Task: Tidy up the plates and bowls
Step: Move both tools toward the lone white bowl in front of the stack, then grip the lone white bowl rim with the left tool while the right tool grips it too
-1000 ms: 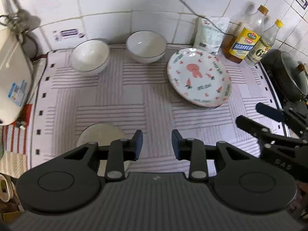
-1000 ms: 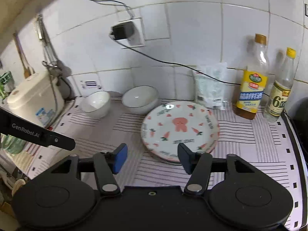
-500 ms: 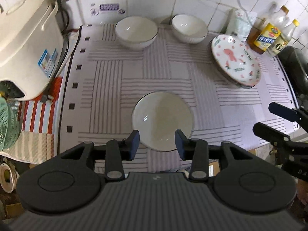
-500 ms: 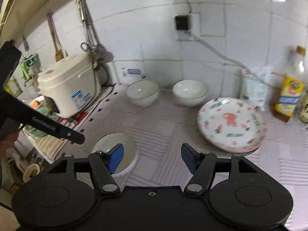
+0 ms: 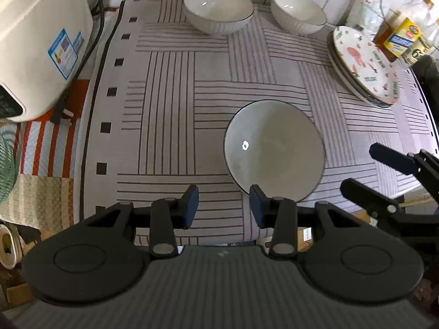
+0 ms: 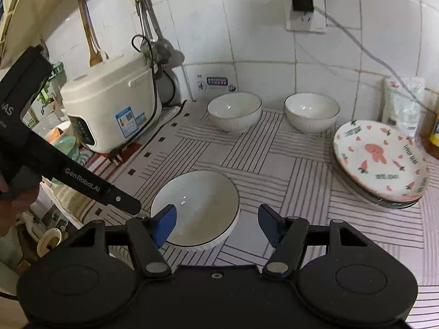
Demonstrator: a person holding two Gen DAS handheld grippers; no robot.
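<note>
The plates (image 6: 380, 161) already sit stacked at the tabletop's right side, but three bowls are loose — two by the back wall, the near bowl (image 5: 274, 148) alone in front. Both the left tongs (image 5: 222, 205) and right tongs (image 6: 216, 224) hover open and empty.

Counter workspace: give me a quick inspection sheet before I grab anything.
Surface: striped mat covers the counter.
Job's things: near bowl alone at the front; two bowls, back left bowl and back right bowl, by the wall; stacked plates at right.
Clutter: rice cooker, oil bottles, bag.
Grippers: left gripper and right gripper open, holding nothing.
Cables: cooker cord; wall-plug cable.
Surroundings: tiled wall, hanging utensils.
</note>
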